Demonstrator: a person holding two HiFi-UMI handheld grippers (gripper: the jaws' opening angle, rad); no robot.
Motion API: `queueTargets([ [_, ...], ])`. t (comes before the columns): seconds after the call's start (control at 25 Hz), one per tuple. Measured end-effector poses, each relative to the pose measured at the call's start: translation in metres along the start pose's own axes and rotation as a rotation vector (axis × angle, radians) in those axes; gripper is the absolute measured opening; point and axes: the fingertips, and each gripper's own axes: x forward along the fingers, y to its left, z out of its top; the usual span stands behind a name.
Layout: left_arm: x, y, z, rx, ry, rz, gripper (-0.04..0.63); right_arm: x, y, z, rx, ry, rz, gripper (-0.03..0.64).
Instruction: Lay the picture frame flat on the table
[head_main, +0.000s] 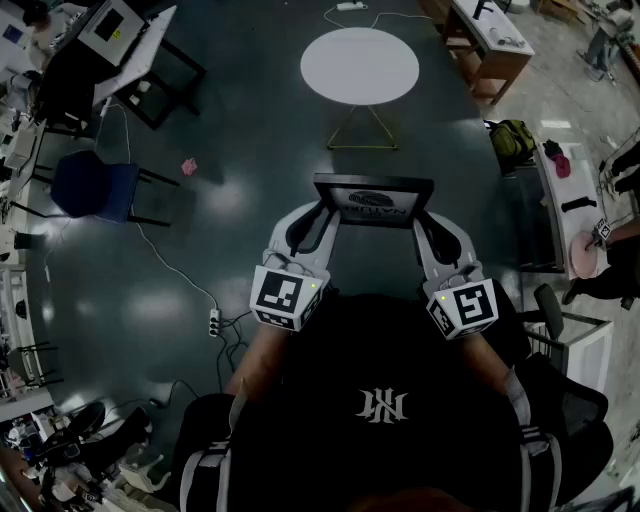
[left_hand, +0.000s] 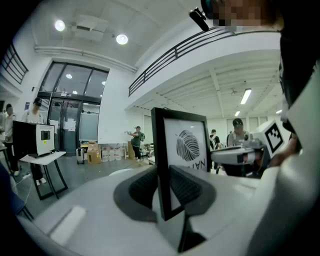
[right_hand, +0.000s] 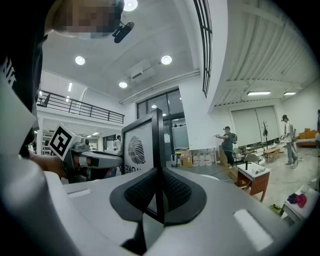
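The picture frame (head_main: 375, 200) is black with a leaf print and is held in the air in front of my body, over the dark floor. My left gripper (head_main: 318, 215) is shut on its left edge and my right gripper (head_main: 428, 222) is shut on its right edge. The left gripper view shows the frame (left_hand: 187, 150) standing upright between the pads of the left gripper (left_hand: 165, 187), with the right gripper (left_hand: 240, 155) beyond. The right gripper view has the frame (right_hand: 142, 145) edge-on in the right gripper (right_hand: 159, 192). The round white table (head_main: 360, 65) stands farther ahead.
A blue chair (head_main: 95, 188) and a black-legged desk (head_main: 120, 40) stand at the left. A wooden desk (head_main: 490, 40) and a green bag (head_main: 512, 140) are at the right. A power strip (head_main: 213, 322) with its cable lies on the floor. People stand in the background.
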Motion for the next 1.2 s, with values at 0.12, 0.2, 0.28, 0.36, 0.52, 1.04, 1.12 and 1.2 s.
queueTargets([
  [0.12, 0.001, 0.004, 0.003, 0.004, -0.001, 0.002, 0.074, 0.003, 0.0, -0.001, 0.0, -0.005, 0.009, 0.034],
  [0.2, 0.0, 0.005, 0.005, 0.007, 0.0, 0.003, 0.074, 0.005, 0.0, 0.001, -0.003, -0.005, 0.011, 0.034],
  [0.28, -0.001, 0.006, 0.007, 0.012, -0.001, 0.004, 0.074, 0.006, 0.002, 0.005, -0.002, -0.002, 0.01, 0.034],
  [0.36, -0.004, 0.006, 0.007, 0.012, 0.001, 0.006, 0.074, 0.005, 0.004, 0.005, -0.001, -0.002, 0.016, 0.034],
  [0.52, -0.007, 0.005, 0.008, 0.009, 0.0, 0.013, 0.074, 0.005, 0.005, 0.004, -0.006, -0.007, 0.024, 0.034],
  [1.04, 0.008, -0.017, 0.014, 0.023, 0.017, 0.011, 0.074, -0.007, -0.02, 0.004, 0.02, -0.024, 0.028, 0.035],
  [1.12, 0.012, -0.024, 0.014, 0.026, 0.022, 0.01, 0.074, -0.011, -0.026, 0.004, 0.028, -0.022, 0.036, 0.035],
  [1.2, 0.015, -0.029, 0.014, 0.027, 0.028, 0.013, 0.074, -0.015, -0.031, 0.004, 0.036, -0.027, 0.045, 0.035],
])
